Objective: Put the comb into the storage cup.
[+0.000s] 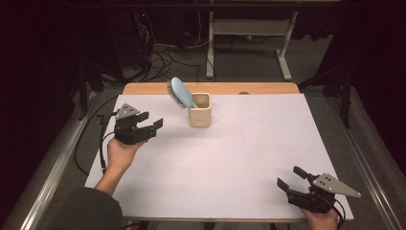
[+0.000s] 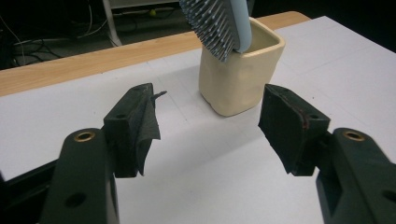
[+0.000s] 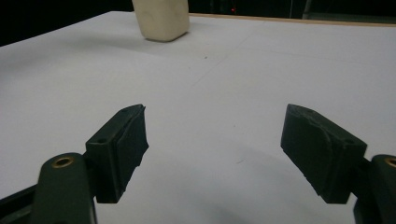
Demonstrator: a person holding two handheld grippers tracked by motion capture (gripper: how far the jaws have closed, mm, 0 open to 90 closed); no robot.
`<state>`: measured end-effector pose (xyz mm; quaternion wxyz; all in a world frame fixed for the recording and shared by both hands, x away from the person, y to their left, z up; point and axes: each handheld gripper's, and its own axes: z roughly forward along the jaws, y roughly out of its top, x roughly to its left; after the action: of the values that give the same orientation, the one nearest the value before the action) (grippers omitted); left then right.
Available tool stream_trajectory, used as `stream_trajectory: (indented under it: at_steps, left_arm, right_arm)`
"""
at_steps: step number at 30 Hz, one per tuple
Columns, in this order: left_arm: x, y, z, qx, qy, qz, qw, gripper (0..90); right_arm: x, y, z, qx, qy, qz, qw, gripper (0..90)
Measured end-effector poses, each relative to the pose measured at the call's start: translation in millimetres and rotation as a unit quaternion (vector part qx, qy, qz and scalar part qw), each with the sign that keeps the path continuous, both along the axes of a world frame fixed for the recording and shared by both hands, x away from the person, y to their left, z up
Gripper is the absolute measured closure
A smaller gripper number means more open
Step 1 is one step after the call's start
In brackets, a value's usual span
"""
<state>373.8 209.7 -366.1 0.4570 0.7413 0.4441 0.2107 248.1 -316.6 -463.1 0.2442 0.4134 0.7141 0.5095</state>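
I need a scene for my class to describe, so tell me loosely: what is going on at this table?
A person sits at a white-covered table with a two-jaw gripper in each hand. The left gripper is open and points toward a cream cup that holds a light blue hairbrush, bristle head up and leaning out over the rim. The right gripper is open too, low at the near right corner, far from the cup. Neither gripper touches or holds anything.
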Motion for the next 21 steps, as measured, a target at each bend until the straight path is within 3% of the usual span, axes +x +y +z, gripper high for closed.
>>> stream_trajectory:
  at_steps: [21]
  left_arm:
    - [-12.7, 16.0, -2.9, -0.008, 0.001, 0.005, 1.0, 35.9]
  right_arm:
    - [0.6, 0.3, -0.3, 0.0, 0.001, 0.0, 1.0, 23.6]
